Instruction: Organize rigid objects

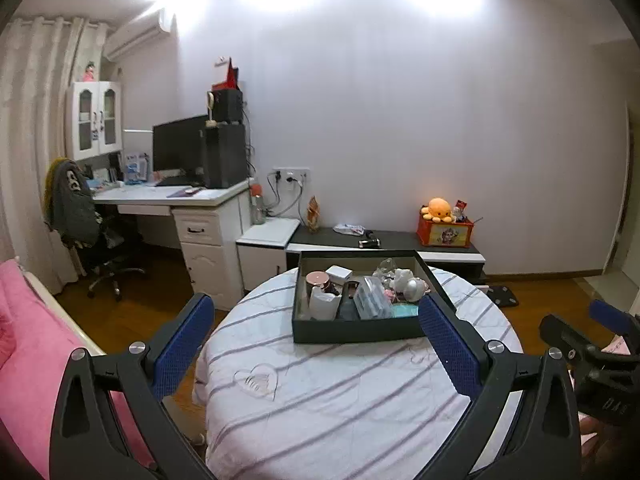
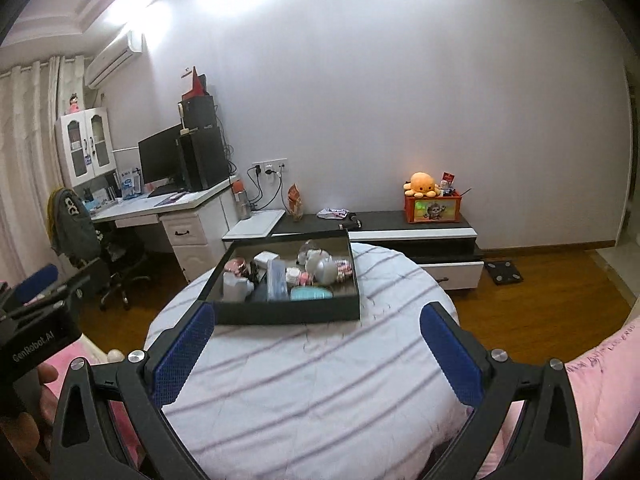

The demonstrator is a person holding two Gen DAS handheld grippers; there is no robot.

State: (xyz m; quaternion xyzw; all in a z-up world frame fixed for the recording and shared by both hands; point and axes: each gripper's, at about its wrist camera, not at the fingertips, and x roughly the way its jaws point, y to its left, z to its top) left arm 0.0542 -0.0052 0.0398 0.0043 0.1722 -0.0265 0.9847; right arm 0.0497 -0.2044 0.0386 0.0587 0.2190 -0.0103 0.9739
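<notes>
A black open box (image 1: 356, 332) sits on the far part of a round table with a white striped cloth (image 1: 340, 400); it also shows in the right wrist view (image 2: 288, 314). Inside lie several small items: a white cup (image 1: 323, 304), a pink round tin (image 1: 317, 279), a clear blue case (image 1: 372, 298), a silver ball (image 1: 414, 289). My left gripper (image 1: 316, 344) is open and empty, short of the box. My right gripper (image 2: 316, 350) is open and empty, short of the box; its body shows at the right of the left wrist view (image 1: 592, 364).
A pink bed (image 1: 28, 352) lies to the left. A white desk (image 1: 168, 200) with a monitor and an office chair (image 1: 80, 220) stand at the back left. A low black and white cabinet (image 1: 384, 246) with an orange box and plush stands behind the table.
</notes>
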